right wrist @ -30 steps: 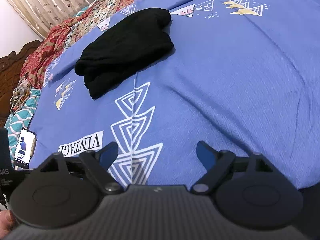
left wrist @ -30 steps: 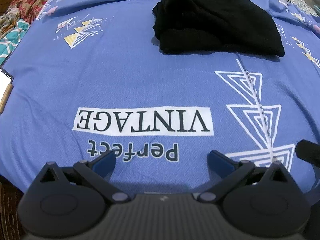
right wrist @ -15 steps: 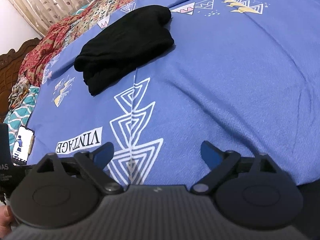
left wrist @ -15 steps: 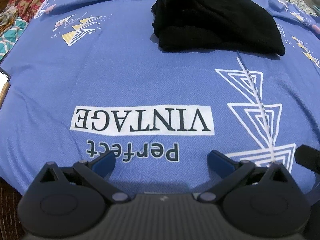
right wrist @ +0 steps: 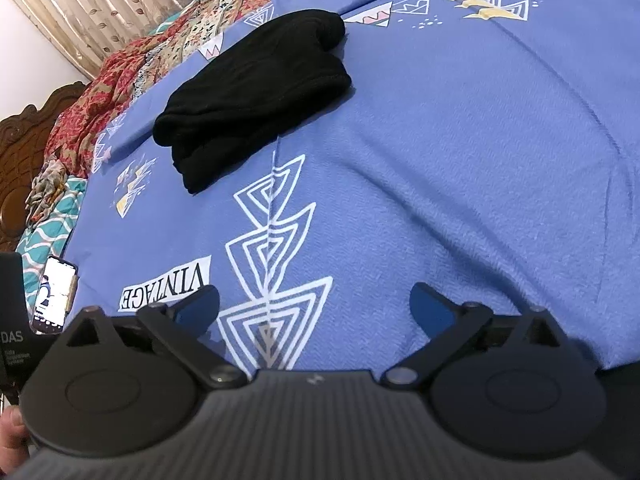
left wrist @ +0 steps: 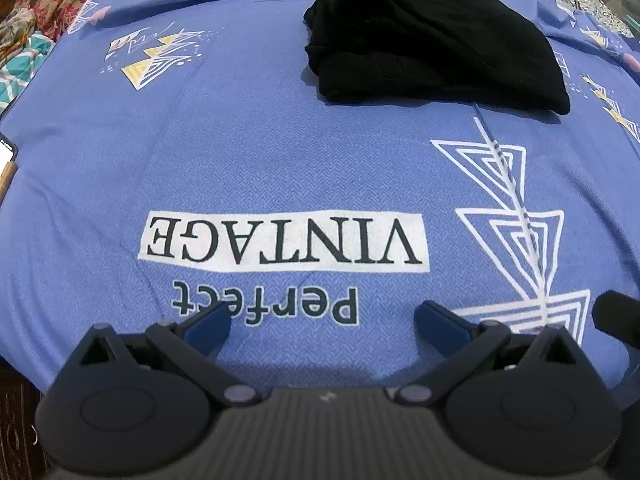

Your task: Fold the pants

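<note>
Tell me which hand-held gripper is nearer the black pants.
Neither clearly; both are well short of the folded black pants. The left hand-held gripper hangs open over the "Perfect VINTAGE" print, the right hand-held gripper, open, over the white triangle print.

Domestic bedroom, bed under blue printed bedsheet [right wrist: 460, 160], carved wooden headboard [right wrist: 20, 160], floral quilt [right wrist: 120, 76] heaped alongside, leaf-patterned curtains [right wrist: 100, 4] behind, phone [right wrist: 52, 292] lying at bed edge

A big bed [right wrist: 480, 160] with a blue sheet [left wrist: 280, 152], a brown wooden headboard [right wrist: 16, 152], and leafy curtains [right wrist: 100, 4] behind.
</note>
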A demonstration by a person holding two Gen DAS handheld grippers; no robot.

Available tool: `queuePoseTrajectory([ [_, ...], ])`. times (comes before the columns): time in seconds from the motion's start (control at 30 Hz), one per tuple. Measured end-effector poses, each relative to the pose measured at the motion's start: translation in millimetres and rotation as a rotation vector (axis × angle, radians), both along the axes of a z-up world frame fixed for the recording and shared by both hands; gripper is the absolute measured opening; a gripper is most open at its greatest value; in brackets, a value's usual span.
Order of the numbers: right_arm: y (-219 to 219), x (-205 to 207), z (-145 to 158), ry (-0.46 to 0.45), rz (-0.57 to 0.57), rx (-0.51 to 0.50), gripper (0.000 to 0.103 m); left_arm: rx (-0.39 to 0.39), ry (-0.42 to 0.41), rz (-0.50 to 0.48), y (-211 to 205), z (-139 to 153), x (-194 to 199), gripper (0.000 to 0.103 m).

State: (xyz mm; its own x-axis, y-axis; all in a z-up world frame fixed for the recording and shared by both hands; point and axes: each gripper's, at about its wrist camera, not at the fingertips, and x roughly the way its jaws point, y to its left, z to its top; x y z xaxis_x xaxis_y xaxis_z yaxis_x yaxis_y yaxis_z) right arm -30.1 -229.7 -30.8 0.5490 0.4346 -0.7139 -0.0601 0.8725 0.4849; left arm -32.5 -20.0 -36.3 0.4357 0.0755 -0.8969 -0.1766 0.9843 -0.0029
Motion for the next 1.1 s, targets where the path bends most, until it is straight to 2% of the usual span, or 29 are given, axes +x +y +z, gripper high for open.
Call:
queuePoseTrajectory([
  [0.37, -1.6, 0.1, -0.5, 0.002, 0.001, 0.013, 0.103, 0.015, -0.022, -0.005, -1.7, -0.3, -2.7, 0.103],
  [0.83, -0.6, -0.2, 0.6, 0.003, 0.007, 0.002, 0.103, 0.015, -0.010, -0.018, 0.4, 0.0, -1.5, 0.103],
  [1.1, -0.8, -2.8, 10.0, -0.049, -0.009, -0.032, 0.103, 0.061, -0.018, 0.001, 2.3, 8.1, -3.9, 0.103],
])
